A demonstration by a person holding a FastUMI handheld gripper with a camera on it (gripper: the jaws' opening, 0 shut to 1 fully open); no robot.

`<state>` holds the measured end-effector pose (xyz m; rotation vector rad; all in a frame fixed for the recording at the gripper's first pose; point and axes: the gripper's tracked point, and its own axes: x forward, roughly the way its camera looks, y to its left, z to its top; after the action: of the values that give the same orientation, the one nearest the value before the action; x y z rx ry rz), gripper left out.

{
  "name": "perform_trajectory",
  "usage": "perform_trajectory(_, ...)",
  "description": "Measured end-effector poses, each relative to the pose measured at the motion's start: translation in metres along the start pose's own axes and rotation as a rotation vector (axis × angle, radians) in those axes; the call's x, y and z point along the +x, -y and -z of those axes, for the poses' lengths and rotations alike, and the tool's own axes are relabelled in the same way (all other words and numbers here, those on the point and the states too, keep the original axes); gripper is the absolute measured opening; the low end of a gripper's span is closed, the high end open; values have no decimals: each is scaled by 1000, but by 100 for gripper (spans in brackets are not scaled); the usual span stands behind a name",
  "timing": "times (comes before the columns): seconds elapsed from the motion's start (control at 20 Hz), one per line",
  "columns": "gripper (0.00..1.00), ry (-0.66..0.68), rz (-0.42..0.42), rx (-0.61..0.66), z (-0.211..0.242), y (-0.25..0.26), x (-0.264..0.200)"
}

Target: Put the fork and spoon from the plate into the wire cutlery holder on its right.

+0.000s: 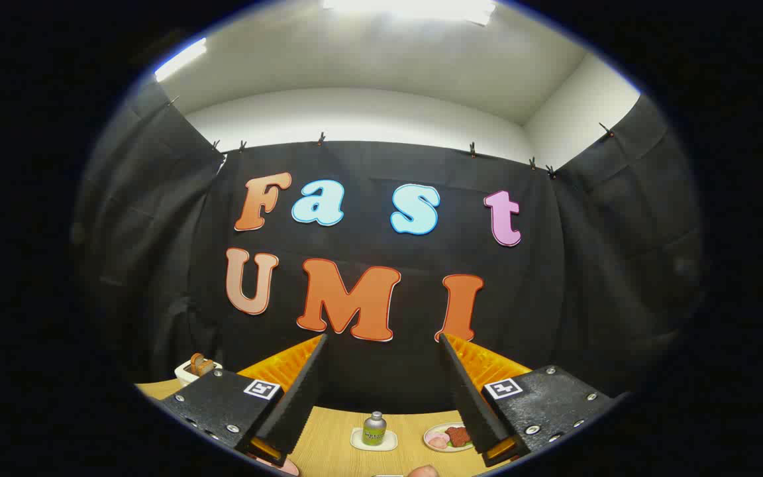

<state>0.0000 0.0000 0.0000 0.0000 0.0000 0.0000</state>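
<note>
Stage: we're right at the start, as far as we can judge. Nothing's in the jaws, and the fork, spoon and wire holder aren't in sight from this angle, so we can't say where they lie or whether either piece is in yet.

Jaws: gripper (pixel 381 391) is held high and level, pointing at the booth's back wall. Jaws stand wide apart, nothing btwn them.

Left to do: prob. everything – tip down, find the plate w/ the cutlery, lift fork, drop it in the holder, then same for the spoon. That's our read, not smth we see.

Worktop: light wood worktop (pixel 328 440) runs low beneath the fingers.

Containers: small white tray (pixel 359 442) sits btwn and beyond the fingers, w/ a little silver bottle (pixel 374 428) standing upright on it.

Plate: small plate (pixel 430 443) just right of the tray, beside the right finger; reddish and pink food bits on it, too small to name. No cutlery that we can make out on it.

Far left: white dish (pixel 184 375) past the left finger, smth brown standing in it, can't tell what.
</note>
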Motion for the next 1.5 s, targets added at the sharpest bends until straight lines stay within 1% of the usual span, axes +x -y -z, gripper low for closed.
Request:
perform_trajectory(0.15, 96, 27, 18, -14, -8, 0, 0)
perform_trajectory(0.35, 96, 20, 25, -6, -6, -2, -2)
perform_trajectory(0.65, 96, 24, 76, -8, -11, 7, -5)
perform_trajectory(0.8, 96, 31, 86, -18, -9, 6, -7)
perform_trajectory(1.2, 96, -85, 18, 3, 31, -32, -19)
perform_trajectory(1.35, 96, -131, -15, -10, 53, -49, -24)
perform_trajectory(1.5, 96, -185, -37, 7, 78, -67, -25)
